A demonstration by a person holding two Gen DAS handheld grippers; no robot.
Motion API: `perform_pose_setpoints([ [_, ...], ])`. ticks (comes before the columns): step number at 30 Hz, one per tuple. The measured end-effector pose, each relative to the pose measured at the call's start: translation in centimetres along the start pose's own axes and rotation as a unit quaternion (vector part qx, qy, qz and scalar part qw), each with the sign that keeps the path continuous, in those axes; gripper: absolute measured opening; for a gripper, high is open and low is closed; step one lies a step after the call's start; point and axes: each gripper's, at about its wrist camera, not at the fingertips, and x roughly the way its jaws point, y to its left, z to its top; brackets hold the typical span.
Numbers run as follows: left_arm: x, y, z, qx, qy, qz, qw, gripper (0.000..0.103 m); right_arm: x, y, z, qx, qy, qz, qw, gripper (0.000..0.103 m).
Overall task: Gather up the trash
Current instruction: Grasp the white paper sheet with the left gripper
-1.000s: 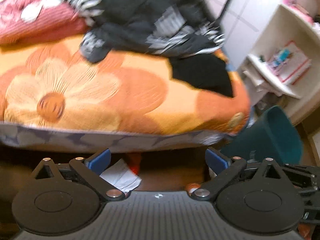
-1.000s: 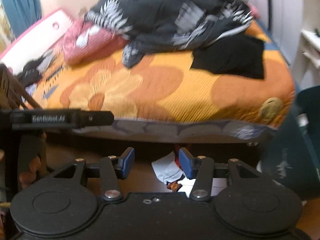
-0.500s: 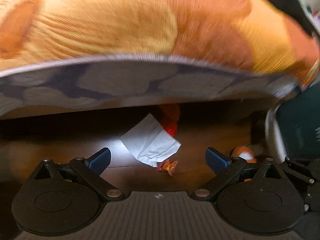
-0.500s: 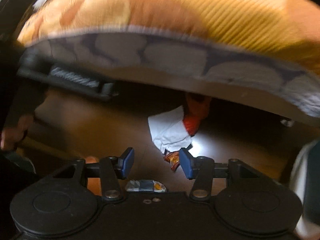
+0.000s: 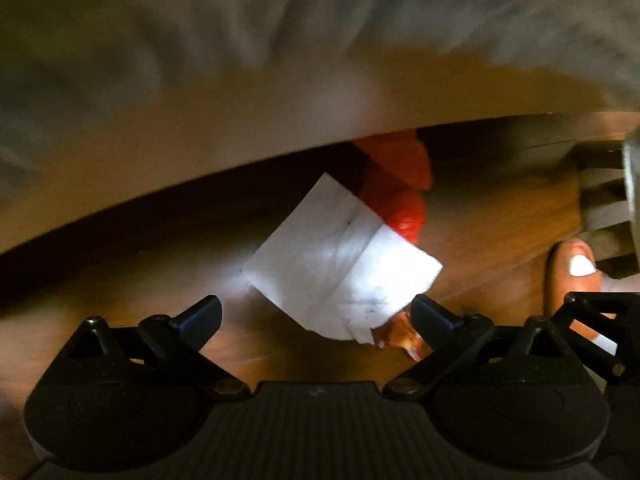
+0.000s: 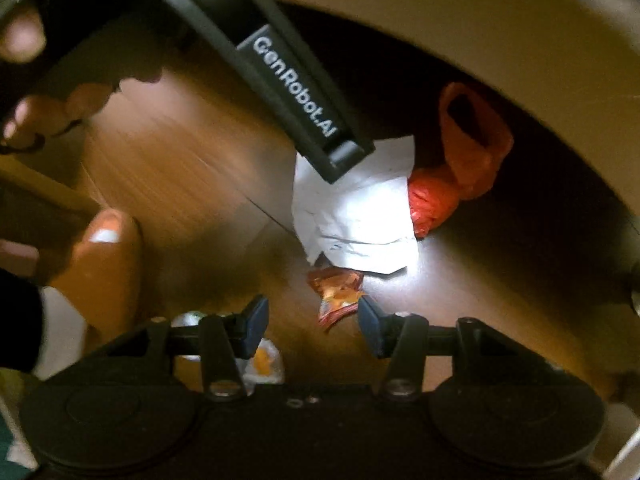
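On the wooden floor (image 6: 168,184) lie white paper (image 6: 356,220), a red bag (image 6: 434,200) and an orange wrapper (image 6: 338,292).

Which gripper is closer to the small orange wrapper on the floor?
Right. The right gripper hangs open with the orange wrapper between its fingertips; the left gripper brackets the white paper instead.

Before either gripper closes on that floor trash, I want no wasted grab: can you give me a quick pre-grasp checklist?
1. Left gripper jaws open and empty: ok.
2. Right gripper jaws open and empty: ok.
3. White paper lies between the left fingers' line: ok.
4. Orange wrapper sits ahead of the right gripper: ok.
5. Red bag free of the paper: not ok, partly under it.
6. Pads touching anything: cannot tell.
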Motion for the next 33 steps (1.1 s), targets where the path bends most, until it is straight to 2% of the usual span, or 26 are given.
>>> perform_pose_setpoints([
  [8,5.9,0.3,-0.6,0.012,0.014,-0.026,0.9995,0.1,5.9,-0.5,0.2,-0.055,0.032,-0.032,0.997,0.05],
  [14,8.7,-0.1,-0.7,0.047,0.022,-0.05,0.9974,0.097,7.7,-0.3,0.0,-0.064,0.033,-0.024,0.997,0.05],
  [16,9.4,-0.4,-0.8,0.064,0.027,-0.052,0.9963,0.091,8.8,0.0,0.3,-0.077,0.036,-0.029,0.996,0.049],
  [20,10.5,-0.6,-0.8,0.073,0.038,-0.057,0.9949,0.067,9.8,0.3,0.1,-0.093,0.036,-0.043,0.994,0.049],
  [24,10.0,-0.9,-1.0,0.084,0.027,-0.057,0.9944,0.064,10.3,0.4,0.0,-0.098,0.037,-0.043,0.994,0.049],
  [25,10.0,-0.8,-1.2,0.085,0.023,-0.057,0.9945,0.059,10.4,0.4,0.0,-0.098,0.037,-0.041,0.994,0.046],
  [27,9.7,-0.4,-1.3,0.077,0.019,-0.055,0.9953,0.036,10.4,0.5,-0.1,-0.101,0.037,-0.037,0.994,0.046],
  [29,10.4,0.4,-1.6,0.063,0.023,-0.06,0.996,0.019,10.4,0.4,-0.2,-0.103,0.036,-0.038,0.993,0.045],
  [31,10.3,1.0,-1.5,0.044,0.025,-0.06,0.9969,0.016,10.3,0.5,-0.4,-0.105,0.038,-0.043,0.993,0.04],
  [33,10.1,1.6,-1.4,0.03,0.026,-0.062,0.9973,0.01,10.1,0.1,-0.4,-0.106,0.042,-0.044,0.992,0.039],
])
